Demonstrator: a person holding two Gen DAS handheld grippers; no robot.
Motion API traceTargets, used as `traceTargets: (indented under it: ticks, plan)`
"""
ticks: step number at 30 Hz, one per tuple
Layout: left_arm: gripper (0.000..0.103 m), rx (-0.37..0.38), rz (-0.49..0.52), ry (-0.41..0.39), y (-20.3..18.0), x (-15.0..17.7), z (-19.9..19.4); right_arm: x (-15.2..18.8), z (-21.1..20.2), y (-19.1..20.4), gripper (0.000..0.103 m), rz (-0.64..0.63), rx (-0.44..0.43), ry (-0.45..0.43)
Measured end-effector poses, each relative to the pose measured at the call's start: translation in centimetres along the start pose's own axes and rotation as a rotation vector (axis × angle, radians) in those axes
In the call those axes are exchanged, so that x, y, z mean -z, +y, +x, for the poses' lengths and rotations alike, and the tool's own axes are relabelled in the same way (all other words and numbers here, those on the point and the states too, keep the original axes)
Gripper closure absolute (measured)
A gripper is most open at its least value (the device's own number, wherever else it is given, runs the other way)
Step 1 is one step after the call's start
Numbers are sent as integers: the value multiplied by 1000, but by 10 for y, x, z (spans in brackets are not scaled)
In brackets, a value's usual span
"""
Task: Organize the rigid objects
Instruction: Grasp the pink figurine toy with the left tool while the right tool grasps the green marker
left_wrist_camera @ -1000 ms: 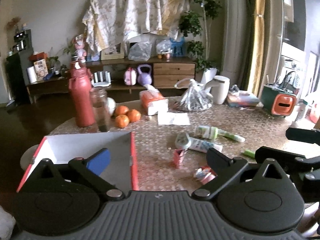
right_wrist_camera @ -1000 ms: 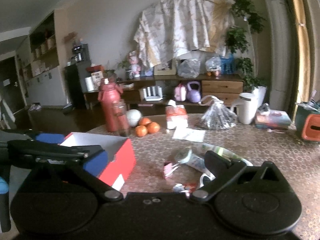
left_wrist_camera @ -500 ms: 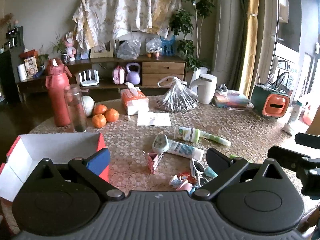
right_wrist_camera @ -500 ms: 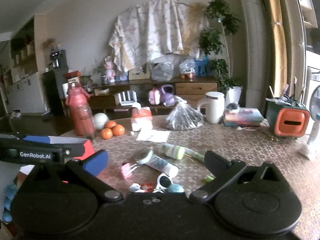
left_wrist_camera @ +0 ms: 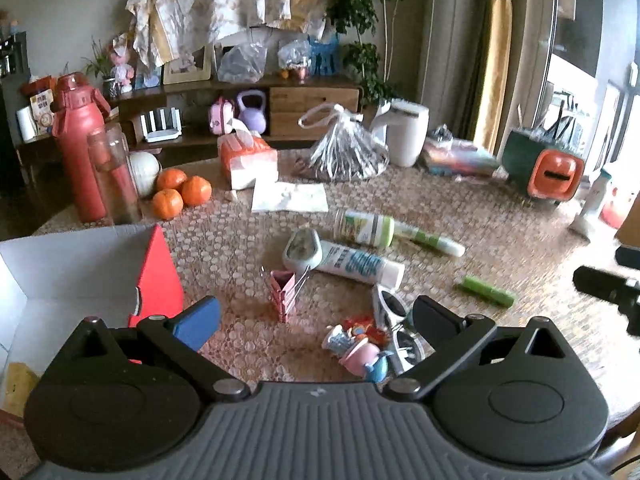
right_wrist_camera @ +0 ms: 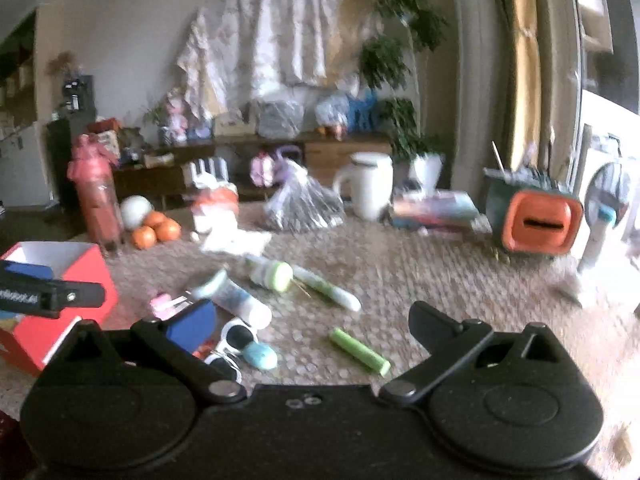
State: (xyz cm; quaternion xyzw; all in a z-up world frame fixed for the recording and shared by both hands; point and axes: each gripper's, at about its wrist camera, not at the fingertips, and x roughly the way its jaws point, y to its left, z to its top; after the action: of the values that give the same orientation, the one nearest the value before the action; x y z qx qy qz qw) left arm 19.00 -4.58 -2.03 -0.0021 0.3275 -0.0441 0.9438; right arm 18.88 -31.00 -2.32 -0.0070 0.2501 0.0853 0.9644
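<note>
Small objects lie scattered on the round table: a pink binder clip (left_wrist_camera: 287,293), a white tube (left_wrist_camera: 358,262), a green-capped bottle (left_wrist_camera: 366,225), a green stick (left_wrist_camera: 487,291) (right_wrist_camera: 359,351), white sunglasses (left_wrist_camera: 391,309) (right_wrist_camera: 236,337) and small toy figures (left_wrist_camera: 360,350). A red box with a white inside (left_wrist_camera: 154,276) (right_wrist_camera: 86,280) stands open at the left. My left gripper (left_wrist_camera: 314,314) is open above the toys and the clip, holding nothing. My right gripper (right_wrist_camera: 312,320) is open too, over the green stick, and its view is blurred.
At the back left stand a red bottle (left_wrist_camera: 78,148), a clear jar (left_wrist_camera: 114,172) and three oranges (left_wrist_camera: 180,194). A tissue pack (left_wrist_camera: 246,160), a plastic bag (left_wrist_camera: 344,152), a white jug (left_wrist_camera: 406,136) and a green-orange holder (left_wrist_camera: 548,170) line the far side.
Both grippers have swung right and tilted down over the table. The red box has slid towards the left edge of each view, and the small objects have come closer.
</note>
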Motion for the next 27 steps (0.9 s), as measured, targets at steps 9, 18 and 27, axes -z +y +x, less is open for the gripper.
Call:
traceTargets:
  ticks: [9,18,27]
  plan:
    - [0,13,50,113,-16,22,57,23,64,-25,6,28,39,135]
    - [1,23,18,244,-15,31,109,30,116,-34,16,4,44,230]
    - [13,59,9,287,-19,33,123,31,156,-37,33,-29,40,282]
